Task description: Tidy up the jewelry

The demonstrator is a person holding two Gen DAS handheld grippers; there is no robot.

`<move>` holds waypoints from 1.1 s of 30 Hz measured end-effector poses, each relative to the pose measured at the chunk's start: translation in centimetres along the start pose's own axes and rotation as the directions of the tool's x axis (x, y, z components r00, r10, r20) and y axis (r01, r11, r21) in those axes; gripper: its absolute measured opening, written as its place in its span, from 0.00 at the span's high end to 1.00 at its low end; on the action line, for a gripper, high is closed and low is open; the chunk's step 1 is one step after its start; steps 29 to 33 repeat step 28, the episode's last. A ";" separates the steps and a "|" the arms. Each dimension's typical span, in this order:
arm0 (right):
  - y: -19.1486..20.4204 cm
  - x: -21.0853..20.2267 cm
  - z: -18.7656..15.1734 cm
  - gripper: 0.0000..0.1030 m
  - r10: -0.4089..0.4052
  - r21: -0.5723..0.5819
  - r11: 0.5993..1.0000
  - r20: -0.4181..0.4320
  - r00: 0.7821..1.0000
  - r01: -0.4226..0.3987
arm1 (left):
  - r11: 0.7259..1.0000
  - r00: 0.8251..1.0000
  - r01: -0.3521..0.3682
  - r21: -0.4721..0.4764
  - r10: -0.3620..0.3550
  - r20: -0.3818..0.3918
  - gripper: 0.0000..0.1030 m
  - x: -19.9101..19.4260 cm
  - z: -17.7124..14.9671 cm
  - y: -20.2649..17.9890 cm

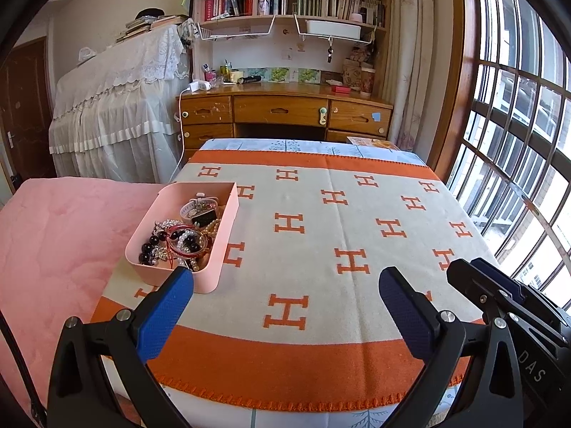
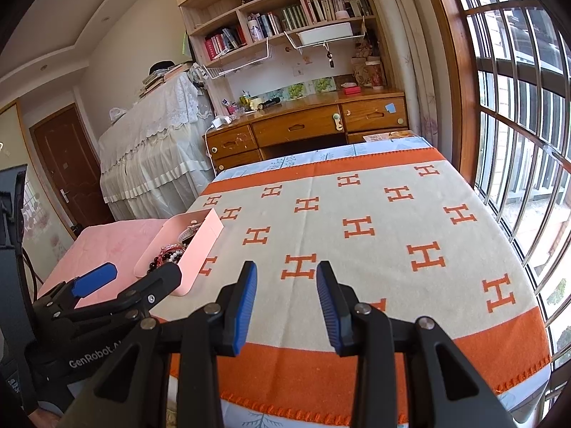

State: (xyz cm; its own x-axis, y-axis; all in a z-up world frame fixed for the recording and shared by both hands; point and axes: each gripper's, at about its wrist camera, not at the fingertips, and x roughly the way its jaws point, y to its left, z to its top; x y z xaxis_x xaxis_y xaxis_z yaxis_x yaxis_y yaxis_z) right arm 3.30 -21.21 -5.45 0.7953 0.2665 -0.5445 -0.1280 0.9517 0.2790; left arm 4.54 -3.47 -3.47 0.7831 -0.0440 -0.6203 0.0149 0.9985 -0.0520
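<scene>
1 pink box [image 1: 214, 249] sits on the left part of the H-print blanket [image 1: 321, 214], heaped with tangled jewelry [image 1: 178, 239]: bead bracelets, pearls, 1 watch; exact count unreadable. 2 grippers: left gripper [image 1: 285, 296] jaws wide apart, nothing between, left finger just in front of the box; right gripper [image 2: 286, 296] jaws part-open, empty, over the blanket.
</scene>
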 end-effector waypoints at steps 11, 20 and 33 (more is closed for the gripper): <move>0.1 0.0 -0.1 0.66 -0.002 -0.006 1.000 0.006 1.000 0.002 | 1.000 1.000 -0.022 -0.005 0.022 0.017 0.01 -0.3 -0.3 -0.1; 0.5 -0.3 0.4 0.66 0.001 -0.048 0.999 0.040 0.999 0.001 | 0.999 0.998 -0.050 -0.015 0.050 0.046 0.01 -1.3 -0.3 0.1; 0.4 -0.2 0.5 0.66 0.001 -0.047 0.999 0.039 0.999 0.001 | 0.998 0.997 -0.054 -0.015 0.055 0.047 0.01 -1.6 -0.3 0.0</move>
